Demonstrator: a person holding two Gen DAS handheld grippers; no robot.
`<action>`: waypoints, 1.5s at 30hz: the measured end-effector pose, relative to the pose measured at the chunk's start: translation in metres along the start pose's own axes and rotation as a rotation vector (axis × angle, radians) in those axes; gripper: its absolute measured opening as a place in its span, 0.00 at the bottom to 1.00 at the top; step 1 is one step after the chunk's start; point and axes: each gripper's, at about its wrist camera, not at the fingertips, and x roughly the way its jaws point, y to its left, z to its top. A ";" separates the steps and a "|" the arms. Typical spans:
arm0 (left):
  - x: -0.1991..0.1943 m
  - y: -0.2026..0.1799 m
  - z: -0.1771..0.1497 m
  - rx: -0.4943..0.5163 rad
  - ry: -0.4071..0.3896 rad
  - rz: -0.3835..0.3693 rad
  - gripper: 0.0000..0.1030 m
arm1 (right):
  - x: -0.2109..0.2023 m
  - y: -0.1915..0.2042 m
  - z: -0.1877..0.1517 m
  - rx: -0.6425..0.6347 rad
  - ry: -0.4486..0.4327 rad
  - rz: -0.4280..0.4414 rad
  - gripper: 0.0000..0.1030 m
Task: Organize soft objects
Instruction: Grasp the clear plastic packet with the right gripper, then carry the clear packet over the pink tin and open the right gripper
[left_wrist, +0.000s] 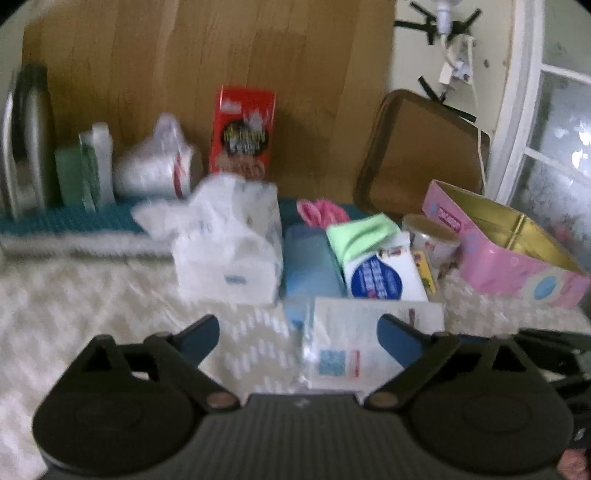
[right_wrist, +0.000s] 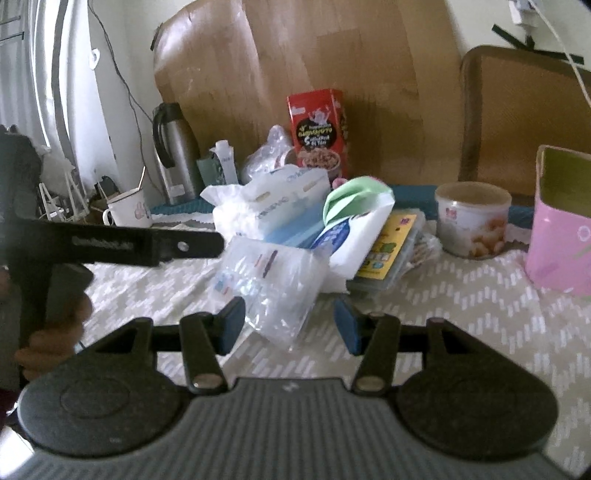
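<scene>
A small clear-wrapped tissue pack (left_wrist: 351, 343) (right_wrist: 273, 288) lies on the patterned tablecloth nearest me. My left gripper (left_wrist: 299, 336) is open, its jaws either side of the pack's near end. My right gripper (right_wrist: 290, 325) is open, with the pack's near corner between its jaws. Behind lie a large white tissue pack (left_wrist: 229, 243) (right_wrist: 273, 206), a blue pack (left_wrist: 310, 266), a wet-wipes pack (left_wrist: 384, 277) (right_wrist: 351, 236) and a green cloth (left_wrist: 362, 230) (right_wrist: 351, 195). The left gripper's body shows in the right wrist view (right_wrist: 110, 243).
A pink box (left_wrist: 509, 251) (right_wrist: 557, 251) stands at the right, a round tin (right_wrist: 472, 218) beside it. A red cereal box (left_wrist: 242, 133) (right_wrist: 319, 133), a thermos (right_wrist: 173, 151), a mug (right_wrist: 127, 210) and bagged cups (left_wrist: 155, 166) stand at the back against a wooden board.
</scene>
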 end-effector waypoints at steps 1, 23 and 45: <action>0.005 0.003 -0.003 -0.033 0.029 -0.039 0.79 | 0.003 0.000 0.000 0.001 0.006 0.006 0.55; 0.107 -0.247 0.090 0.241 -0.037 -0.318 0.43 | -0.109 -0.123 0.027 -0.013 -0.323 -0.429 0.32; 0.009 -0.087 0.004 0.092 -0.067 -0.038 0.47 | -0.052 -0.120 0.019 0.240 -0.165 -0.056 0.48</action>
